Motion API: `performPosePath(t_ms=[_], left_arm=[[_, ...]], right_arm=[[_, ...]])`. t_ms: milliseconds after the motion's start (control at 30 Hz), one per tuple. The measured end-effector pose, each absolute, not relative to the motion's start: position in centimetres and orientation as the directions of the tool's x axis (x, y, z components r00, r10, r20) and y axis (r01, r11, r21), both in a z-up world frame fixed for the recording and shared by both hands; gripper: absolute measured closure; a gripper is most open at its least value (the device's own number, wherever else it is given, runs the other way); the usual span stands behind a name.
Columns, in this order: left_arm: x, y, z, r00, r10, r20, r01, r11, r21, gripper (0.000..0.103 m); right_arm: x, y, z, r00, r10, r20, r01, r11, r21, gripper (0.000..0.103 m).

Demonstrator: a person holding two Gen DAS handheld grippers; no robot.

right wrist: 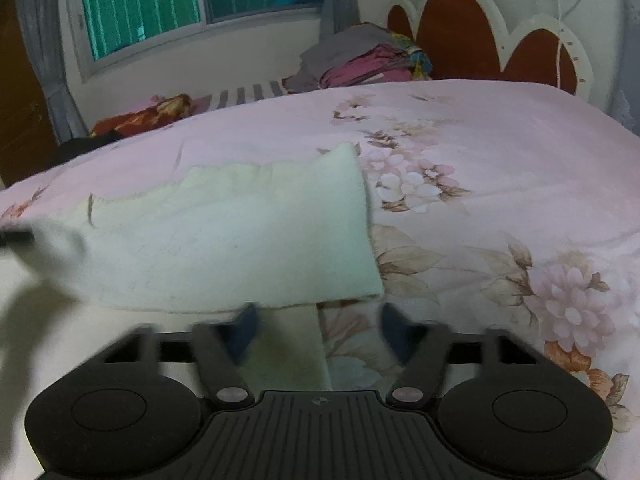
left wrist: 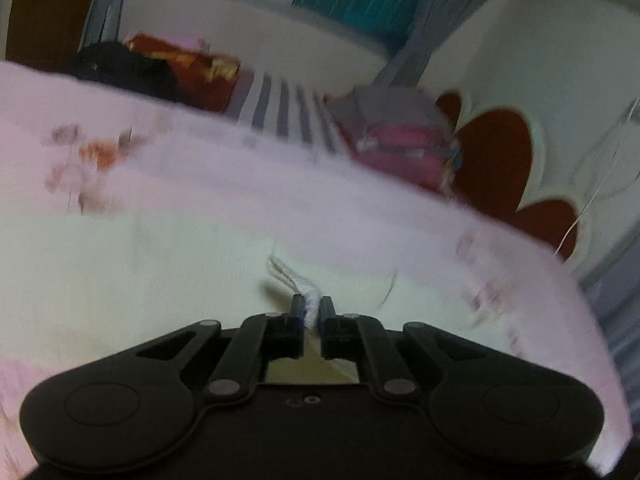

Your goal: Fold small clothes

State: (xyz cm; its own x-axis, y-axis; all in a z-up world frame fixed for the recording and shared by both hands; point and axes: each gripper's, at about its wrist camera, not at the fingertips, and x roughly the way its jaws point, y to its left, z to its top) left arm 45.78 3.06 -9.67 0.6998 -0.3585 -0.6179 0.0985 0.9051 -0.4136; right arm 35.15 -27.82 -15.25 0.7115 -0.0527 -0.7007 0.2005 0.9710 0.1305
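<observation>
The left gripper (left wrist: 311, 307) is seen as a matte black body with two rounded lobes, each stamped with a shallow circular disc. Slotted link arms are pinned by dull silver rivets, and short, square black fingers (left wrist: 296, 307) are carried in front. The right gripper (right wrist: 320, 320) is built alike, but a ribbed black plate with a small round crosshair mark is set between its lobes, and its fingertips (right wrist: 248, 322) are shown blurred and bluish.

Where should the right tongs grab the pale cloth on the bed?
Probably the near right corner of the pale cloth, coming from the near edge. That edge lies loose on the flowered bed cover, just beyond the open right tongs. The left tongs already pinch another bit of cloth.
</observation>
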Motion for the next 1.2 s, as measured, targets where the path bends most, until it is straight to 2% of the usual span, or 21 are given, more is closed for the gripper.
performPosePath(t_ms=[167, 333, 367, 400, 433, 533, 600, 700, 800, 933, 1033, 1067, 1100, 1200], left_arm=[[45.9, 5.7, -6.6, 0.766, -0.328, -0.553, 0.082, 0.903, -0.421, 0.097], [46.2, 8.1, -9.1, 0.742, -0.255, -0.62, 0.005, 0.927, -0.375, 0.097], [46.4, 8.2, -10.1, 0.731, -0.241, -0.639, -0.008, 0.932, -0.362, 0.097], [46.5, 8.3, -10.8, 0.723, -0.233, -0.651, -0.017, 0.935, -0.353, 0.097], [46.5, 8.3, -11.4, 0.714, -0.228, -0.662, -0.021, 0.938, -0.346, 0.097], [46.8, 8.3, -13.3, 0.687, -0.215, -0.694, -0.03, 0.946, -0.323, 0.097], [46.6, 8.3, -13.9, 0.68, -0.205, -0.704, -0.027, 0.953, -0.303, 0.097], [46.3, 8.3, -15.0, 0.658, -0.185, -0.73, -0.03, 0.962, -0.272, 0.097], [46.0, 8.9, -16.2, 0.631, -0.169, -0.757, -0.036, 0.969, -0.245, 0.094], [45.0, 8.7, -14.7, 0.658, -0.106, -0.746, -0.037, 0.984, -0.173, 0.078], [44.0, 8.8, -13.3, 0.705, -0.089, -0.703, -0.043, 0.985, -0.167, 0.075], [43.8, 8.5, -12.9, 0.717, -0.081, -0.692, -0.038, 0.987, -0.155, 0.075], [43.7, 7.9, -12.7, 0.721, -0.087, -0.688, -0.018, 0.989, -0.144, 0.075], [44.3, 5.9, -13.0, 0.704, -0.119, -0.7, 0.047, 0.992, -0.121, 0.075]], right_arm=[[36.0, -27.4, -15.5, 0.711, -0.071, -0.699, 0.209, 0.971, 0.114, 0.05], [37.3, -27.4, -15.9, 0.712, -0.055, -0.7, 0.209, 0.969, 0.136, 0.05], [37.6, -27.3, -15.9, 0.716, -0.055, -0.696, 0.207, 0.969, 0.136, 0.056], [37.8, -27.3, -15.9, 0.718, -0.046, -0.694, 0.2, 0.969, 0.142, 0.079], [38.0, -27.3, -15.9, 0.719, -0.034, -0.694, 0.194, 0.969, 0.154, 0.088], [38.3, -27.6, -15.9, 0.721, -0.029, -0.692, 0.206, 0.963, 0.174, 0.089], [38.0, -28.2, -15.8, 0.725, -0.042, -0.687, 0.233, 0.954, 0.188, 0.095], [37.4, -29.5, -16.3, 0.717, -0.053, -0.695, 0.301, 0.923, 0.24, 0.096], [37.2, -29.3, -15.9, 0.713, -0.064, -0.698, 0.297, 0.93, 0.218, 0.095], [36.1, -30.0, -14.9, 0.708, -0.055, -0.704, 0.291, 0.931, 0.22, 0.095], [34.9, -30.4, -13.6, 0.736, -0.06, -0.674, 0.283, 0.932, 0.227, 0.076], [35.1, -30.6, -13.1, 0.748, -0.062, -0.661, 0.278, 0.933, 0.228, 0.065], [35.4, -30.7, -12.8, 0.755, -0.06, -0.653, 0.272, 0.934, 0.229, 0.059], [37.8, -31.1, -12.8, 0.756, -0.038, -0.653, 0.261, 0.933, 0.248, 0.059]])
